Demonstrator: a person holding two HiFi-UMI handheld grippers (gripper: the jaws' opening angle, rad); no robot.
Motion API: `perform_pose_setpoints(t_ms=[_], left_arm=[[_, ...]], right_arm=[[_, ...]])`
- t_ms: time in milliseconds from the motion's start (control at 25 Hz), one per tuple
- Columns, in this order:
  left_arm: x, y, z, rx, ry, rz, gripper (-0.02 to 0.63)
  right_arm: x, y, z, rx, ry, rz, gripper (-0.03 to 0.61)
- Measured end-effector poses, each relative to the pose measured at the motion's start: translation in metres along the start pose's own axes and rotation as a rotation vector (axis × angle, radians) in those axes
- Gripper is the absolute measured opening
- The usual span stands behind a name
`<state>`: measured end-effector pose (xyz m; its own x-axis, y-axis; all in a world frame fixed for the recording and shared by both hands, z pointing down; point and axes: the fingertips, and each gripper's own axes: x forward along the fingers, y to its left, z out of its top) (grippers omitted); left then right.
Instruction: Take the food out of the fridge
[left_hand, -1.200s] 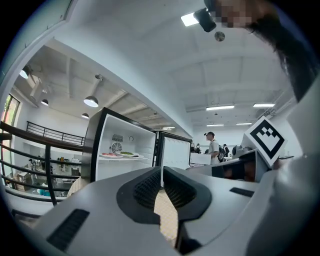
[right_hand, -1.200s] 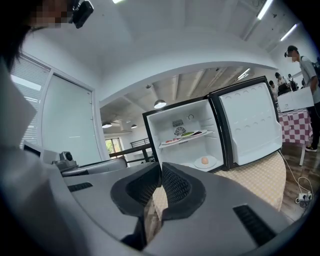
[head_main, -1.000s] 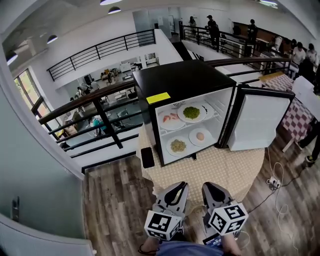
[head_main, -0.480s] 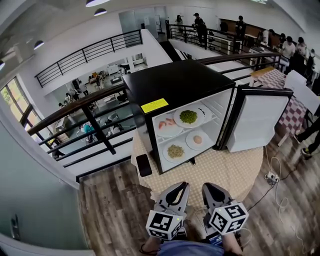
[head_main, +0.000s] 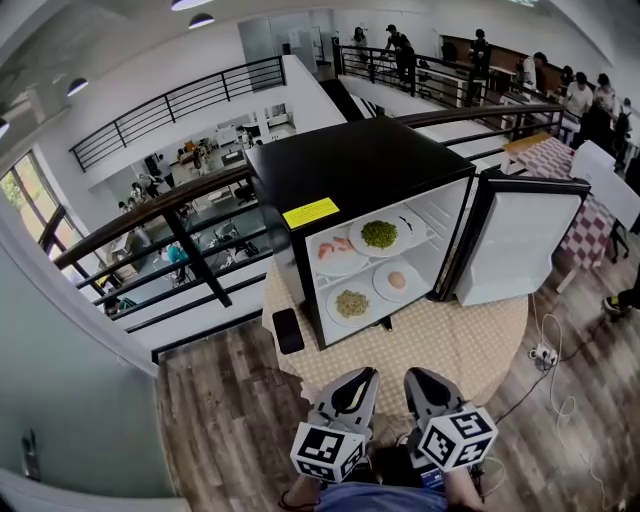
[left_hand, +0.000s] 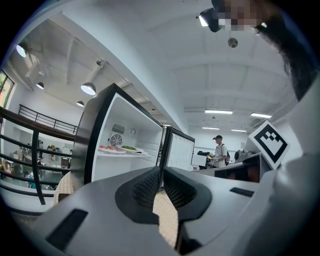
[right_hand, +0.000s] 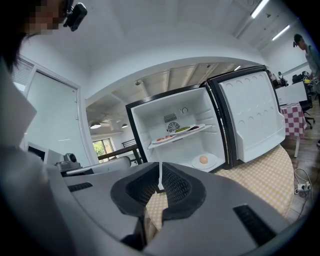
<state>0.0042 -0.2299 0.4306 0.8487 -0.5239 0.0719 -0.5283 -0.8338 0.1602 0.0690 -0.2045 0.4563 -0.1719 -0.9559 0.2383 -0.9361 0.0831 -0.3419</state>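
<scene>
Holds left gripper and right gripper closed and empty by the table's near edge, well apart from four plates of food on both levels of the open fridge; risks shoving or tipping a plate if reaching in with jaws unopened.

fridge on table, toward far-left edge; door swung open to right. Upper shelf: plate of slices left, vegetable plate right. Lower level: noodle plate left, egg plate right. phone on table's left edge, just beside fridge's front-left corner. left gripper and right gripper side by side over table's near edge.
</scene>
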Motion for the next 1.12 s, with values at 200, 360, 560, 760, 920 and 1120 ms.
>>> perform_pose_setpoints(t_ms=[200, 360, 560, 760, 920, 1120], left_arm=[[0.011, 0.002, 0.001, 0.005, 0.004, 0.011, 0.021], [0.025, 0.009, 0.003, 0.008, 0.011, 0.032, 0.021], [0.049, 0.019, 0.006, 0.003, 0.015, 0.062, 0.021], [0.076, 0.026, 0.012, 0.004, 0.011, 0.086, 0.021], [0.095, 0.034, 0.016, -0.003, 0.005, 0.109, 0.021], [0.111, 0.038, 0.02, 0.0, -0.004, 0.131, 0.021]], right_arm=[[0.008, -0.012, 0.008, 0.011, -0.007, 0.007, 0.029], [0.021, -0.025, 0.02, 0.029, -0.006, 0.019, 0.029], [0.049, -0.038, 0.036, 0.024, 0.016, 0.065, 0.029], [0.073, -0.056, 0.053, 0.034, 0.03, 0.098, 0.03], [0.088, -0.069, 0.07, 0.099, 0.028, 0.125, 0.031], [0.113, -0.086, 0.088, 0.195, 0.021, 0.165, 0.032]])
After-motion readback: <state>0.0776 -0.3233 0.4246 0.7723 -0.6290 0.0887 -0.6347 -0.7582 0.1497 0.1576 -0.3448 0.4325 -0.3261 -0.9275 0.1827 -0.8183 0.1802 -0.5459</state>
